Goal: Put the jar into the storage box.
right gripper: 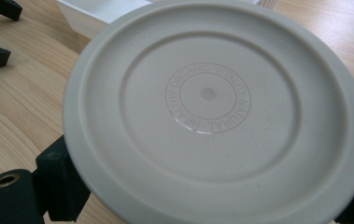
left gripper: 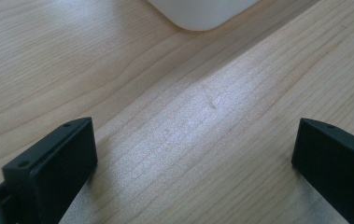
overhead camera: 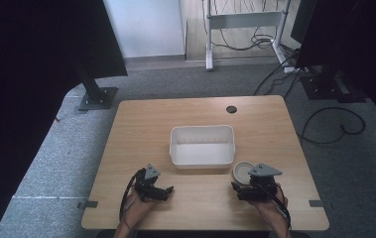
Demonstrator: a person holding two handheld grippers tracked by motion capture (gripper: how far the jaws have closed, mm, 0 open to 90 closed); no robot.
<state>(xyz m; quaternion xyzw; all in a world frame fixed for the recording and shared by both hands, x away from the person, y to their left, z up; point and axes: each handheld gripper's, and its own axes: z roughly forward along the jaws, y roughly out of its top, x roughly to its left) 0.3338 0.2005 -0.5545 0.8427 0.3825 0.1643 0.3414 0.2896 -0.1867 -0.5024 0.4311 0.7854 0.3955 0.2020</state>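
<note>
I have the round cream lid [right gripper: 216,112] clamped between my right gripper [overhead camera: 256,184]'s jaws, its embossed ring of lettering facing the camera. It sits at the table [overhead camera: 126,148]'s near right, just beside the front right corner of the white tub [overhead camera: 203,145]. My left gripper [overhead camera: 155,187] hangs over bare wood at the near left, jaws wide apart and empty, with the tub's corner ahead of it.

A round, cream-white plastic lid [right gripper: 216,112], ringed with embossed lettering around its centre, sits level between the right tongs' [overhead camera: 254,184] jaws, low over the worktop [overhead camera: 141,129], just beside the white bin's [overhead camera: 203,159] near right corner.
</note>
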